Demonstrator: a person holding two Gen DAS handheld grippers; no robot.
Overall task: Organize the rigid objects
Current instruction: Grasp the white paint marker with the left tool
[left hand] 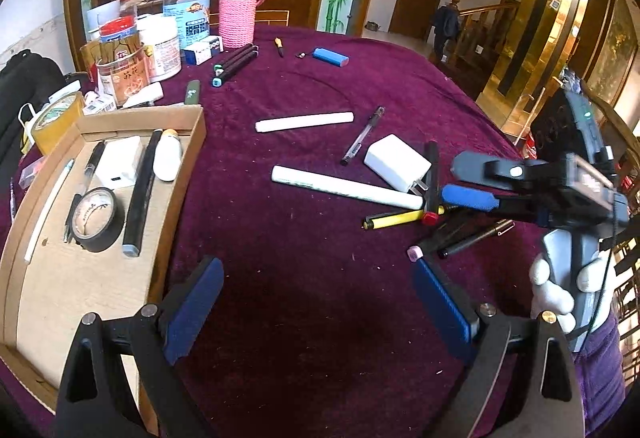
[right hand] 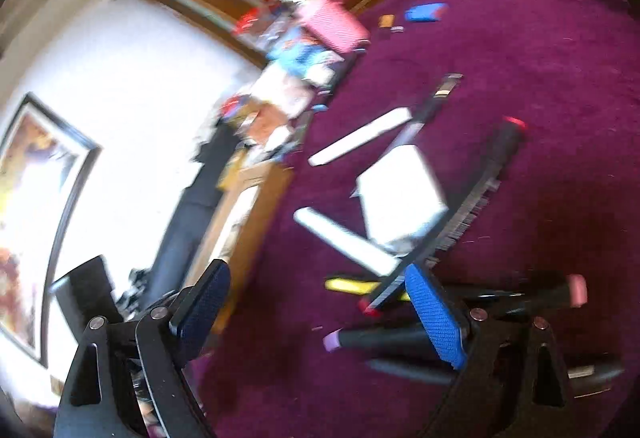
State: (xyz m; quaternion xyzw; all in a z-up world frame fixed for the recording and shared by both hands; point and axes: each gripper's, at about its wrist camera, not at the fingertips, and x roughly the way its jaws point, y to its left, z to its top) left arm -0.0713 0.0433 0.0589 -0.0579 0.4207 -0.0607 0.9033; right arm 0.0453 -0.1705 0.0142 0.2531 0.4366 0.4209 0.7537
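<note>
Two open grippers (left hand: 320,302) (right hand: 328,318), two white tubes (left hand: 346,187).

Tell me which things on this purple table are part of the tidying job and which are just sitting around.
Job: cardboard tray, white charger, white tube, yellow pen, clear pen, open right gripper.

Lying about: pink-sleeved bottle, red-lidded jars, tape roll.

Counter (left hand: 320,86) under deep purple cloth, velvety, matt, flecked with lint. Cardboard tray (left hand: 192,142) matt brown, raw-edged. Black tape roll (left hand: 96,220) with a slight sheen. White charger (left hand: 394,162) in smooth satin plastic. White tubes (left hand: 344,187) smooth, matt. Pink bottle sleeve (left hand: 237,18) knitted, ribbed. Blue pads (left hand: 440,294) on the jaws finely ridged, rubbery; black arms matt plastic with bright metal rivets.
</note>
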